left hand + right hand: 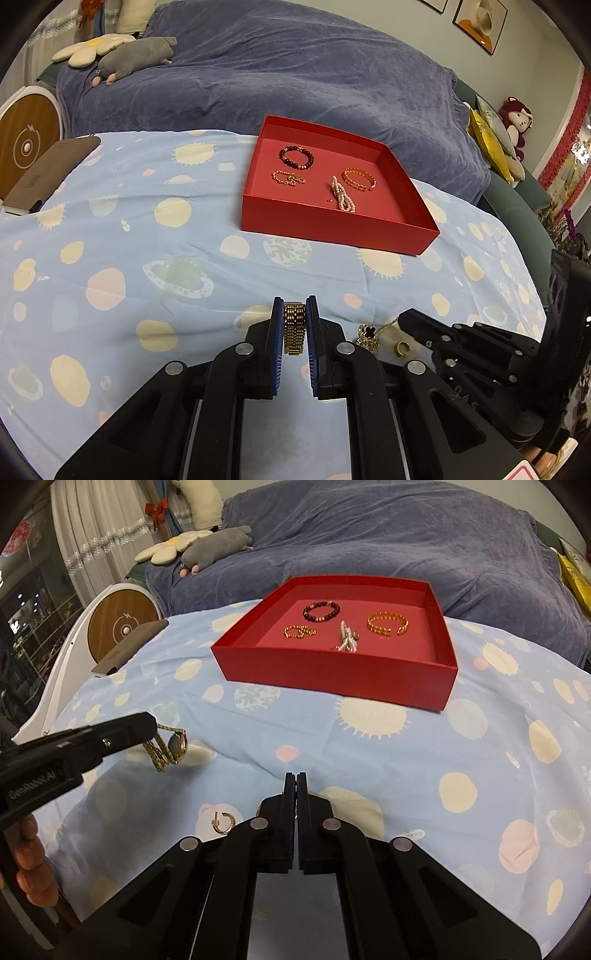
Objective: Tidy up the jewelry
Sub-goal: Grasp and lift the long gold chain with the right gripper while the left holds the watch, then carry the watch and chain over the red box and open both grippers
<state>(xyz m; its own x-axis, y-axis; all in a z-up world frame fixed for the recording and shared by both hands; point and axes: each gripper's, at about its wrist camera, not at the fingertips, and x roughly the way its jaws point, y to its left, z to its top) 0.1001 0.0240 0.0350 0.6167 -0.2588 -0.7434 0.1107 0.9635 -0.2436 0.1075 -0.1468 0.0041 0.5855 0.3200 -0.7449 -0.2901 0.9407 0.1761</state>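
My left gripper (294,308) is shut on a gold mesh watch (294,326) and holds it above the cloth; the watch also shows hanging from it in the right wrist view (168,751). My right gripper (295,779) is shut; a clover necklace (369,334) lies right by its tip, and whether it is pinched I cannot tell. A gold hoop earring (223,822) lies on the cloth. The red tray (332,229) holds a dark bead bracelet (296,157), a gold chain (288,178), a pearl strand (341,194) and an amber bracelet (359,179).
A blue patterned cloth (110,229) covers the table. A brown box (48,171) lies at its far left edge. A blue-covered sofa (277,74) with plush toys stands behind. A round white and wood device (118,624) stands at the left.
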